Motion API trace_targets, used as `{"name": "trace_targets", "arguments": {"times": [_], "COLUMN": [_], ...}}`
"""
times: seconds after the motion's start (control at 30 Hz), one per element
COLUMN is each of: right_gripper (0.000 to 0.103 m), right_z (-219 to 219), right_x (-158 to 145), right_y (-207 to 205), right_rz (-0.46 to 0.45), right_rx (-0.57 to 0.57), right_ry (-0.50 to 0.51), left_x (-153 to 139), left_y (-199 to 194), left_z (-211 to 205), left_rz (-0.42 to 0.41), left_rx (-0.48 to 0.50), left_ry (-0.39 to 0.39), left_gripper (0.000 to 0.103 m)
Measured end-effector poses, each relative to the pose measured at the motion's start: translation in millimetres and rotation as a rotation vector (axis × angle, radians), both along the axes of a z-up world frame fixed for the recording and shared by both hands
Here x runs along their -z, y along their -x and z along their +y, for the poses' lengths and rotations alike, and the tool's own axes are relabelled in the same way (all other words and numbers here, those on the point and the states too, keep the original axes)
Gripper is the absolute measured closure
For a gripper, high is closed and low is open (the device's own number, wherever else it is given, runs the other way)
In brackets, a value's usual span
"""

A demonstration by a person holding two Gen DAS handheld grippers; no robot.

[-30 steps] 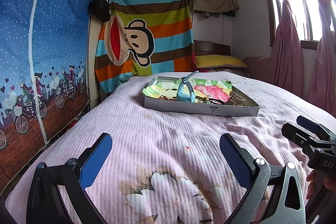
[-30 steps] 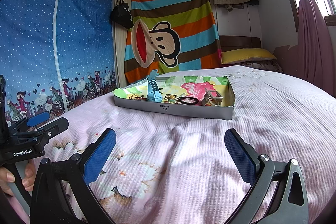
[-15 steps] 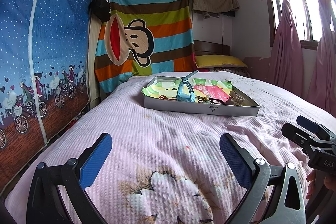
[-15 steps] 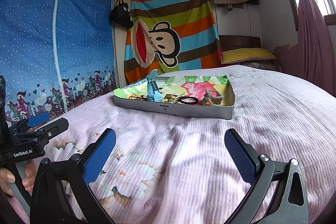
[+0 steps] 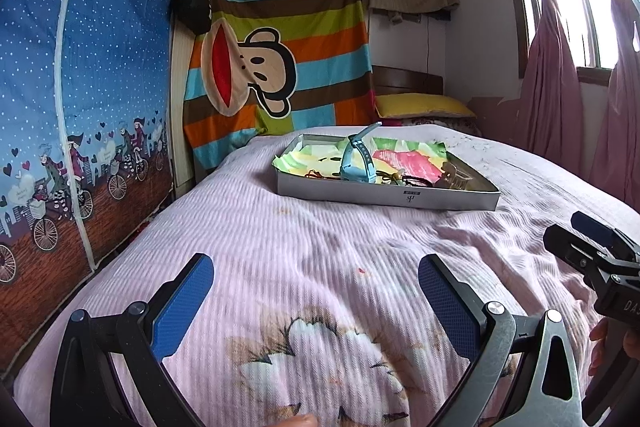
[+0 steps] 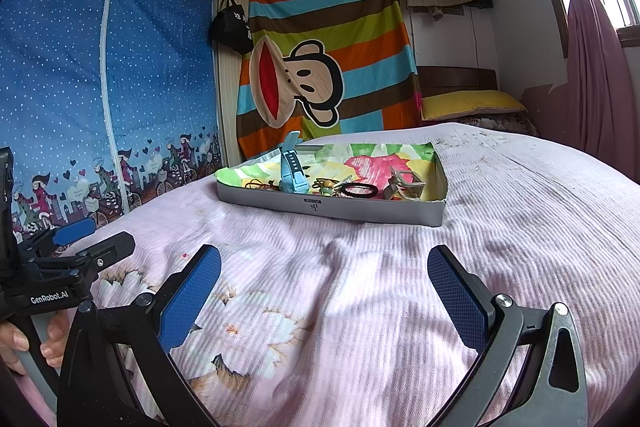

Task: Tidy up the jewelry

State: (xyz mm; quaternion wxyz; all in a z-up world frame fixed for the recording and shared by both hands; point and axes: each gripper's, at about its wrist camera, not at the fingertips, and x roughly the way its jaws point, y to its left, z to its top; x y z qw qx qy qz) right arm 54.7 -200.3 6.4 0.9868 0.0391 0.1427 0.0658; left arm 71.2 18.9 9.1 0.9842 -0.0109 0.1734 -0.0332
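While both tools hover low over the pink bedspread [image 6: 520, 187], the left gripper [image 5: 316, 299] is spread wide and holds nothing. Ahead of it and a little right, well apart, sits the grey tray [image 5: 384, 195], with a blue watch [image 5: 357, 163] standing up inside, then a black hair tie [image 6: 361, 191] and a beige hair claw [image 6: 405, 183] to its right. The right gripper [image 6: 325, 287] is likewise released, its blue pads [image 6: 456, 303] apart and empty.

Black left tongs [image 5: 316, 301] and right tongs [image 6: 324, 289] carry blue textured pads [image 6: 190, 301], silver screws, white "GenRobot.AI" lettering.
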Motion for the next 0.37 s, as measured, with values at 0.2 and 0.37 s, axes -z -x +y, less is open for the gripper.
{"name": "trace_targets", "arguments": {"times": [0.2, 0.37], "right_gripper": [0.002, 0.002], "right_z": [0.2, 0.2], "right_x": [0.1, 0.2], "right_y": [0.3, 0.0], "right_rz": [-0.001, 0.002], "right_rx": [0.001, 0.0], "right_ry": [0.0, -0.001], "left_x": [1.6, 1.6], "left_y": [0.8, 0.7], "left_z": [-4.4, -3.4], "left_rz": [-0.004, -0.008], "left_rx": [-0.007, -0.021], "left_ry": [-0.021, -0.018], "left_gripper": [0.0, 0.0]}}
